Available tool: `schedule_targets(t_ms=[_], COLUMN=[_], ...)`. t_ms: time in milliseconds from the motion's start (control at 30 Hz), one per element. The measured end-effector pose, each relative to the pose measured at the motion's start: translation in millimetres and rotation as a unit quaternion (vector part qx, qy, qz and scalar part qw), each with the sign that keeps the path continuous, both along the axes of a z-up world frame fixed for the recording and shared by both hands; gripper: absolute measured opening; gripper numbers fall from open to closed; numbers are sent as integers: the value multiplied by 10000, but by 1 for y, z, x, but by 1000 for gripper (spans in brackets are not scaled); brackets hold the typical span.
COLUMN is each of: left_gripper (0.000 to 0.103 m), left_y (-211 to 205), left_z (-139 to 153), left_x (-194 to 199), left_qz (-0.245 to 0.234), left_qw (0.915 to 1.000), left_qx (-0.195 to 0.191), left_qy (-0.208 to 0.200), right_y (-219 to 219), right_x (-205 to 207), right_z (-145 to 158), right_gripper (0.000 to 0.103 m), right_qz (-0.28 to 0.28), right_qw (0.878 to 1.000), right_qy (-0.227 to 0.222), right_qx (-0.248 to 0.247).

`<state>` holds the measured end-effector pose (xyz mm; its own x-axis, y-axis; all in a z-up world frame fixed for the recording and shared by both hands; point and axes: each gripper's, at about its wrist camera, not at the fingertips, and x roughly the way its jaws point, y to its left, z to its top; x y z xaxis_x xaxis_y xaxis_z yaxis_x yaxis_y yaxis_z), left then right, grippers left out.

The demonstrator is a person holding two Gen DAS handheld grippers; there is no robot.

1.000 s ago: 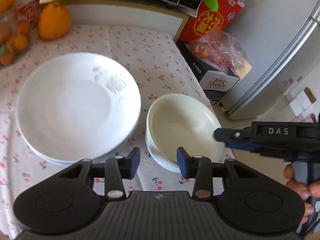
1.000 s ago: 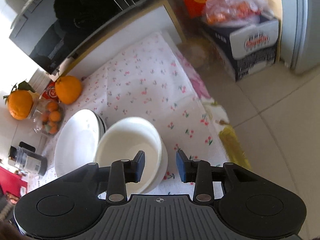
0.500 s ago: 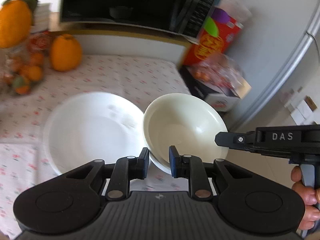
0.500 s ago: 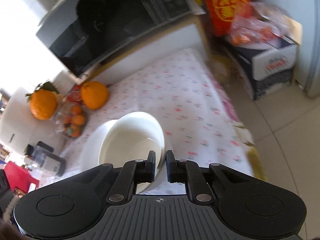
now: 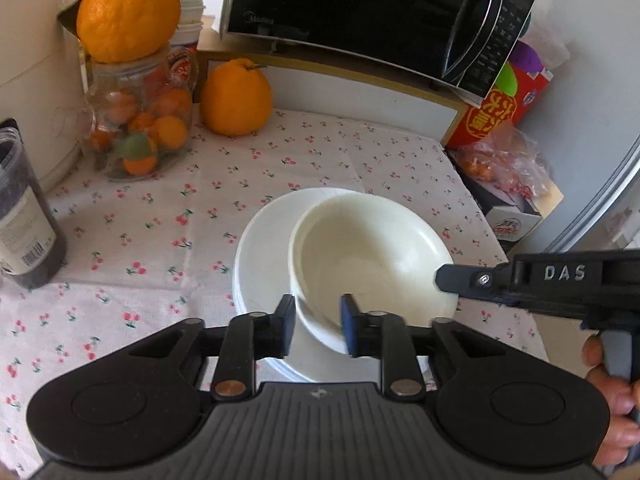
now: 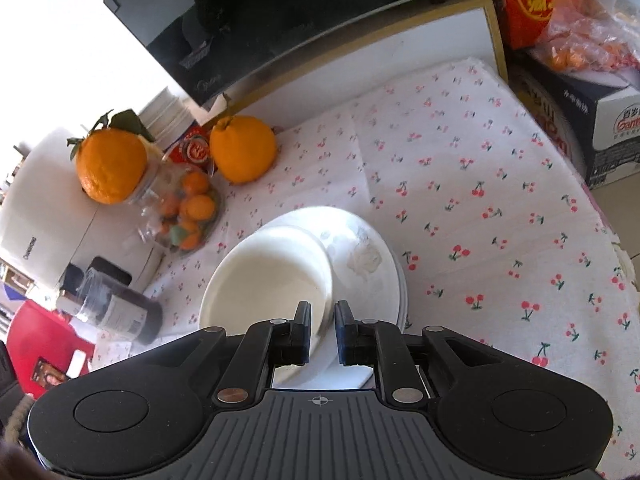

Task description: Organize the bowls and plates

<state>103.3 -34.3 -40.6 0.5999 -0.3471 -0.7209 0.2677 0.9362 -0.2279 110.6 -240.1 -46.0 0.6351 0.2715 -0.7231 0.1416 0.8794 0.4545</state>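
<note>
A cream bowl (image 5: 372,252) is held tilted above a stack of white plates (image 5: 260,248) on the cherry-print tablecloth. My left gripper (image 5: 318,330) is shut on the bowl's near rim. My right gripper (image 6: 322,330) is shut on the bowl's (image 6: 268,284) rim from the other side, and shows in the left wrist view (image 5: 444,276) at the bowl's right edge. In the right wrist view the plates (image 6: 368,256) lie under and right of the bowl, with a smear on the top plate.
A large orange (image 5: 236,98), a glass jar of small oranges (image 5: 140,124) with another orange on top, and a dark jar (image 5: 24,216) stand at the back and left. A microwave (image 5: 360,16) sits on a shelf behind. Boxes (image 5: 512,216) stand beyond the table's right edge.
Both grippers closed on the bowl's rim and lifted it. The bowl moved left, from beside the plates to over them.
</note>
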Motion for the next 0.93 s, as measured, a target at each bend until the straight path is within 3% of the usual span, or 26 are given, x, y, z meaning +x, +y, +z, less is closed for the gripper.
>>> schedule_targets(t_ms=[67, 100, 167, 267, 433, 767, 933], left_gripper=[60, 66, 80, 96, 102, 103, 103], left_y=[5, 8, 12, 15, 18, 28, 30], left_z=[8, 12, 19, 30, 40, 35, 17], left_x=[-7, -10, -15, -26, -36, -39, -23], left_qz=[95, 177, 358, 573, 816, 1001, 853], left_qw=[9998, 9996, 9988, 9968, 9932, 9880, 9868], left_qx=[65, 96, 210, 435, 703, 1113, 1370], left_qy=[-152, -197, -262, -334, -442, -380, -110], right_y=[0, -1, 2, 9, 14, 12, 4], right_x=[-6, -9, -23, -44, -65, -67, -54], right_z=[8, 13, 25, 40, 43, 29, 14], right_gripper=[38, 45, 73, 89, 101, 101, 102], right_qz=[-48, -47, -47, -45, -141, -281, -270], right_qw=[9999, 9997, 9983, 9928, 9865, 9842, 9767], right_qy=[-29, -86, -281, -571, -647, -333, -186], right_qx=[-159, -221, -511, -1049, -1500, -1716, -2119])
